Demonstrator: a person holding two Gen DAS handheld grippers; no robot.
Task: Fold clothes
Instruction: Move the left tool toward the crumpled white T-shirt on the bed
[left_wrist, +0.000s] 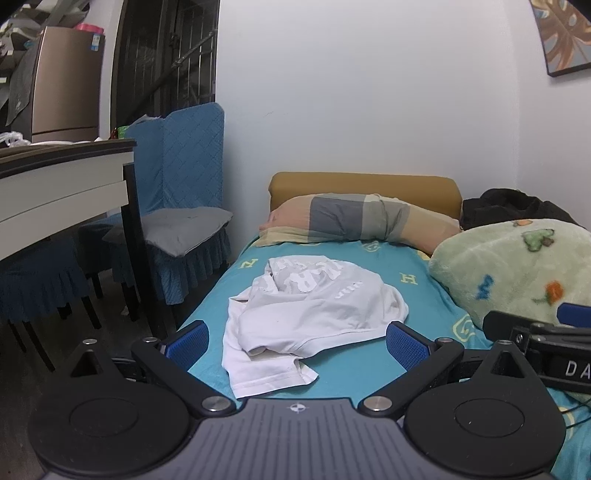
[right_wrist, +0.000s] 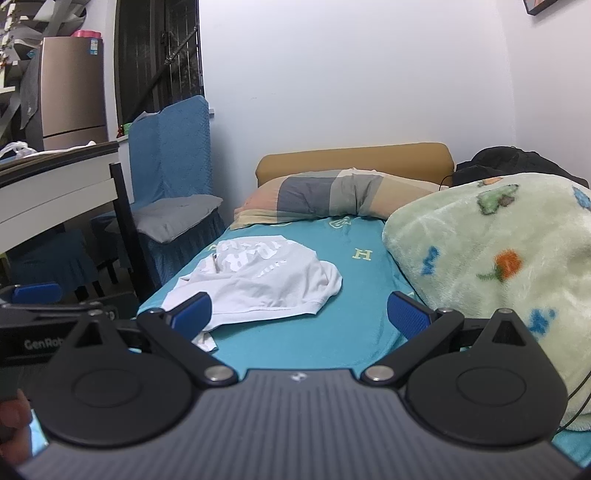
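Left wrist view: white T-shirt (left_wrist: 314, 317) lies crumpled on the teal sheet (left_wrist: 369, 362). My left gripper (left_wrist: 297, 341) and right gripper (right_wrist: 299, 310) hover spread, empty; I should pinch the hem corners and flatten first.

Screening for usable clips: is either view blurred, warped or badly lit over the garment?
Left wrist view: white T-shirt sharp and evenly lit, no glare; fisheye bends the table at the edge. Right wrist view: the same shirt is readable, slightly softer; the left hand-held gripper darkens the frame's left edge.
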